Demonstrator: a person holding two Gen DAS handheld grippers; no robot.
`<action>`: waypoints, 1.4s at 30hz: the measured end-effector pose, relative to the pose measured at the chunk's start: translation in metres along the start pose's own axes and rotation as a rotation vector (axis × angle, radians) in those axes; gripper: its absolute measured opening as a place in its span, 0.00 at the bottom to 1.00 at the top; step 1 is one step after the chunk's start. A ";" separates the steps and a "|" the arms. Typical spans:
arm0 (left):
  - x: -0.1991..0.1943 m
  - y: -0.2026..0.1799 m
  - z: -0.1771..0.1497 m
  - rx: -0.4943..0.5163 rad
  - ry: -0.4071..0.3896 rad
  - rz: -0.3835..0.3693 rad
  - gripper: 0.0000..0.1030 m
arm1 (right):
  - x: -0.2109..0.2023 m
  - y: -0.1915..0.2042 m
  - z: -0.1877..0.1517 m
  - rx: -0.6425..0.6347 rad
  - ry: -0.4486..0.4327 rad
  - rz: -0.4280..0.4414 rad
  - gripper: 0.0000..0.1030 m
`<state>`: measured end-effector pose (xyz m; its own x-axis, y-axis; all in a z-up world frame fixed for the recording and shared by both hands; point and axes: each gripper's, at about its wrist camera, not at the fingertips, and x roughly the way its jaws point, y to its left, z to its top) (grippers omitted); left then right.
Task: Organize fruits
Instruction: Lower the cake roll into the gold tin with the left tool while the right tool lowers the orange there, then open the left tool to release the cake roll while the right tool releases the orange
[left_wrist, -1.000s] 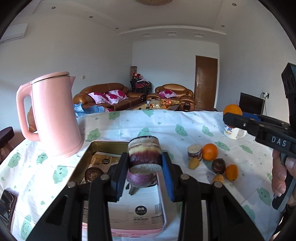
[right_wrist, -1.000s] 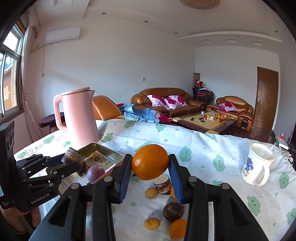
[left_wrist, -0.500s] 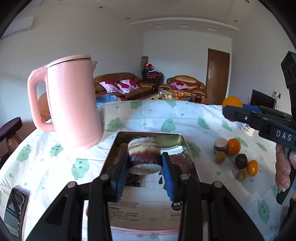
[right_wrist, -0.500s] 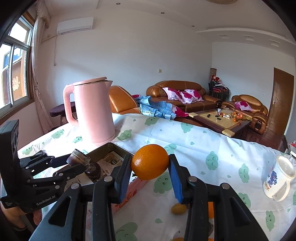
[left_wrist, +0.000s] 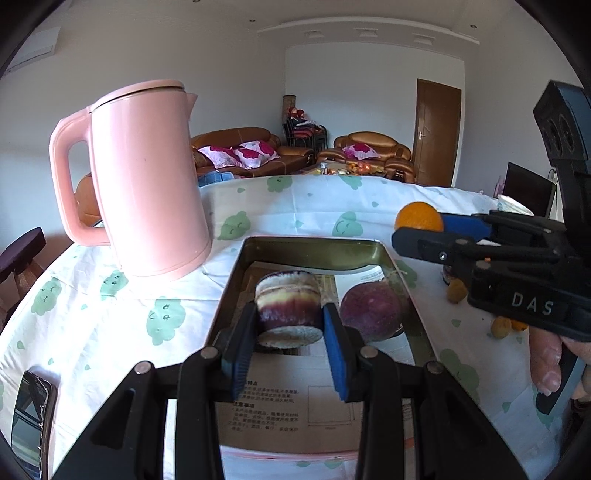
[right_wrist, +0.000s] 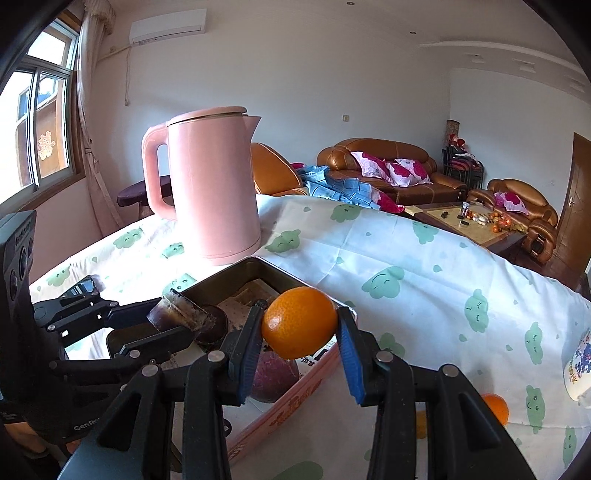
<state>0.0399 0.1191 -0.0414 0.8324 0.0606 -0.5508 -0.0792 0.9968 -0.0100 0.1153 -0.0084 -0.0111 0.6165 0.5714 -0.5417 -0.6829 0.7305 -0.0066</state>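
My left gripper (left_wrist: 290, 341) is shut on a short purple sugarcane piece (left_wrist: 288, 308) and holds it over the metal tray (left_wrist: 314, 248). A round purple fruit (left_wrist: 371, 311) lies in the tray just right of it. My right gripper (right_wrist: 300, 349) is shut on an orange (right_wrist: 299, 322) above the tray's right rim (right_wrist: 273, 267). From the left wrist view the right gripper (left_wrist: 417, 230) with its orange (left_wrist: 418, 218) hangs over the tray's far right corner. The right wrist view has the left gripper (right_wrist: 168, 325) and sugarcane piece (right_wrist: 181, 315) at lower left.
A tall pink kettle (left_wrist: 147, 177) stands left of the tray on the patterned tablecloth (left_wrist: 303, 199). Loose oranges and small yellow fruits (left_wrist: 500, 326) lie on the cloth to the right. A white mug (right_wrist: 580, 369) is at far right, a phone (left_wrist: 31, 413) at lower left.
Both grippers have come in over the tray, still holding their fruit. The kettle and tray now loom larger and nearer. The loose fruits have slid off to the right of both views.
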 end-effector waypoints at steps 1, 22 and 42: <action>0.001 0.001 0.000 -0.001 0.003 0.001 0.36 | 0.003 0.001 -0.001 0.000 0.006 0.002 0.40; 0.002 0.012 -0.003 -0.023 0.039 0.010 0.36 | 0.014 0.026 -0.017 -0.053 0.054 0.090 0.40; 0.002 0.016 -0.004 -0.031 0.038 0.026 0.39 | 0.017 0.045 -0.027 -0.154 0.083 0.094 0.41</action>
<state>0.0380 0.1352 -0.0459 0.8082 0.0837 -0.5829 -0.1177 0.9928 -0.0205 0.0849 0.0240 -0.0431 0.5170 0.5969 -0.6135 -0.7917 0.6060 -0.0775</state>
